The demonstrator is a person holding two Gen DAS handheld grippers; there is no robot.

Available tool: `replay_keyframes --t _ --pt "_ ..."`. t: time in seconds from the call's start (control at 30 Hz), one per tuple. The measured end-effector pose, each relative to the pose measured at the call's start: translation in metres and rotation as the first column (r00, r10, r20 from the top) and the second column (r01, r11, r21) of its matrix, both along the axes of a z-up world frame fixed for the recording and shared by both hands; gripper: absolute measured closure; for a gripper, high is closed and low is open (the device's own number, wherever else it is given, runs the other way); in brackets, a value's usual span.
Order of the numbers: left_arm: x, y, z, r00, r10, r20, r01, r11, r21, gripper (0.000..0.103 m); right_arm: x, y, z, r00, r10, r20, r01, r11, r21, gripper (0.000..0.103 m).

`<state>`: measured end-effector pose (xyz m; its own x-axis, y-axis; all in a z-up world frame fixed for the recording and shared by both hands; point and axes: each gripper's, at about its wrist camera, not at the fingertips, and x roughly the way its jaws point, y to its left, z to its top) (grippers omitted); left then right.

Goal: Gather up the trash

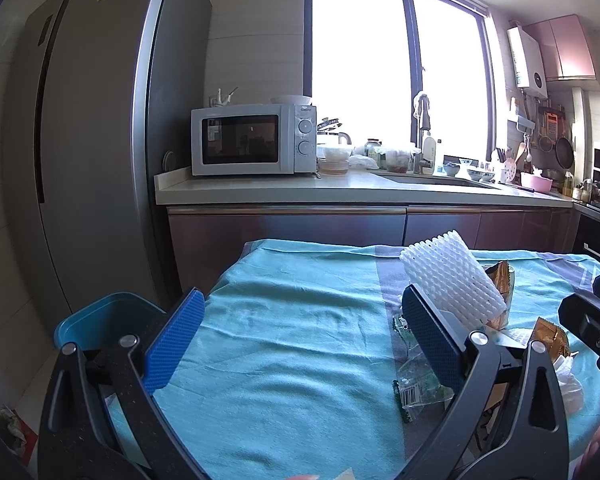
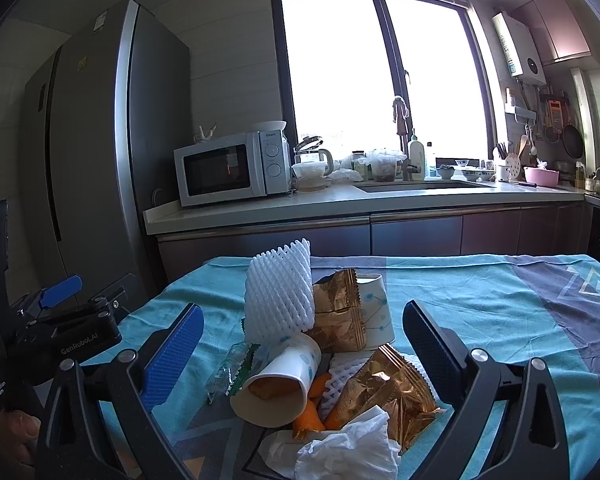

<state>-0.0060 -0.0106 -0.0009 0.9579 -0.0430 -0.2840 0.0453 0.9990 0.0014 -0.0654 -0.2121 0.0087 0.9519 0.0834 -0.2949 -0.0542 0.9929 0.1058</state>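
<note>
The trash lies in one heap on the desk (image 2: 480,308), which is covered with a turquoise cloth (image 1: 292,344). A white foam net sleeve (image 2: 278,292) stands tilted at the back of the heap. Just beside it is a gold snack wrapper (image 2: 340,312), and behind this an upright paper cup (image 2: 380,312) with blue dots. In front, a second paper cup (image 2: 278,384) lies on its side with the mouth toward the camera, and pieces of orange peel (image 2: 308,420) lie inside and under it. Another gold wrapper (image 2: 388,396) and a crumpled white tissue (image 2: 348,452) are nearest to the camera. A clear plastic wrapper with green print (image 1: 418,384) lies flat at the left edge of the heap.

The right gripper (image 2: 304,346) hangs over the heap with its blue fingers (image 2: 172,352) spread wide, grasping nothing. The left gripper (image 1: 300,340) is also released, over bare cloth, and its right finger is near the foam sleeve. A blue bin (image 1: 100,316) stands beside the desk at the left. Behind the desk are a grey refrigerator (image 1: 92,152), a white microwave (image 1: 252,140) and a sink (image 1: 436,180) under the window.
</note>
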Motion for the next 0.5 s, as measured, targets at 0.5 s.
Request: replay_keyframes --t 0.5 --pt "0.0014 -0.0027 -0.0015 1.000 0.000 -0.003 0.000 1.000 0.001 0.006 0.0004 -0.0020 0.0003 1.000 0.009 -0.002 -0.009 1.000 0.010 0.007"
